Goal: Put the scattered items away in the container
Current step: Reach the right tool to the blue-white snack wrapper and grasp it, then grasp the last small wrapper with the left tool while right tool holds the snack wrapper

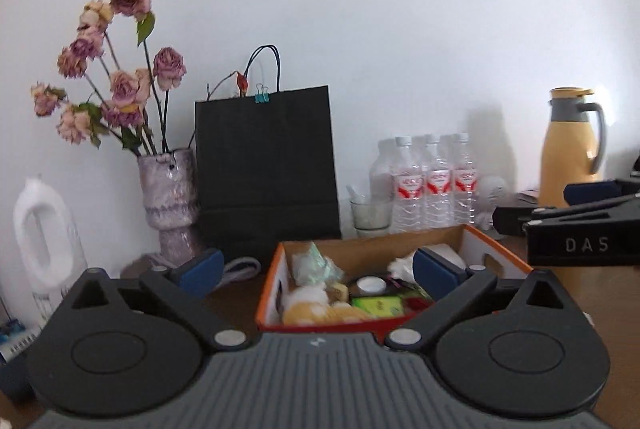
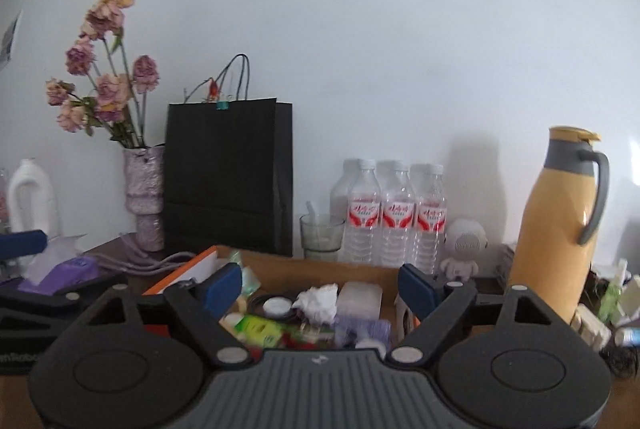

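Observation:
An orange-edged cardboard box (image 1: 494, 245) stands on the brown table and holds several small items: a crumpled tissue (image 2: 318, 303), a green packet (image 1: 378, 306), a white round lid (image 1: 370, 284), a yellow plush piece (image 1: 308, 311). It also shows in the right wrist view (image 2: 182, 275). My left gripper (image 1: 318, 271) is open and empty, just before the box's near left corner. My right gripper (image 2: 320, 287) is open and empty over the box's near side. The right gripper also shows at the right of the left wrist view (image 1: 576, 213).
Against the wall stand a vase of dried roses (image 1: 170, 197), a black paper bag (image 1: 266, 173), a glass (image 1: 370, 213), three water bottles (image 1: 436, 185) and a yellow thermos (image 2: 558, 225). A white jug (image 1: 40, 233) is at far left. A purple tissue pack (image 2: 60, 273) lies left of the box.

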`<state>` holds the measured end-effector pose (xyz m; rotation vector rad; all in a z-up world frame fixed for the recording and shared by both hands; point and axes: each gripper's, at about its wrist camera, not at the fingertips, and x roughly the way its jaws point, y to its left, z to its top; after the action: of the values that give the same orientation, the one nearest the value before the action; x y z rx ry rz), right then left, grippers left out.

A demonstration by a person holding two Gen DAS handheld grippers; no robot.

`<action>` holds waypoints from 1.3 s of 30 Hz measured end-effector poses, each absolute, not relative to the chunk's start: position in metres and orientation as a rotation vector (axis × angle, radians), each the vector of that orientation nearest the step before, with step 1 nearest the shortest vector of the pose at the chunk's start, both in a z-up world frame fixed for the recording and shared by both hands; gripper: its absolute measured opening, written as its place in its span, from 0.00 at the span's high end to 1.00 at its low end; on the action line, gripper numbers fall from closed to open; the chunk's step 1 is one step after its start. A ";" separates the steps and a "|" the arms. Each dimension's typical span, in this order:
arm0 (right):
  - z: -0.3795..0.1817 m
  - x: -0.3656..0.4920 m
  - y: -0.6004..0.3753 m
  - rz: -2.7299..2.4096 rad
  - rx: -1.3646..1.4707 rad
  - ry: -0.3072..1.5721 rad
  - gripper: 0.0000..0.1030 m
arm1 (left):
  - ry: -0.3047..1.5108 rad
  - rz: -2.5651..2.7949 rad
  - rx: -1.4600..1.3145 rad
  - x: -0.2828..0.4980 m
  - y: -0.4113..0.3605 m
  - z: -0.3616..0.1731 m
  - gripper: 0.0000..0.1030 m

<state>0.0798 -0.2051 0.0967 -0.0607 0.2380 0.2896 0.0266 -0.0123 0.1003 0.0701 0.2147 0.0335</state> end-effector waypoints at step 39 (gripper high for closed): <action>-0.024 0.166 -0.330 0.090 0.202 0.612 0.83 | 0.653 -0.340 0.168 0.140 -0.149 -0.008 0.81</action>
<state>0.1660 -0.3302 -0.0243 0.2019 0.6119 0.0900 0.1401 -0.1489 -0.0075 0.1682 0.6525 -0.3402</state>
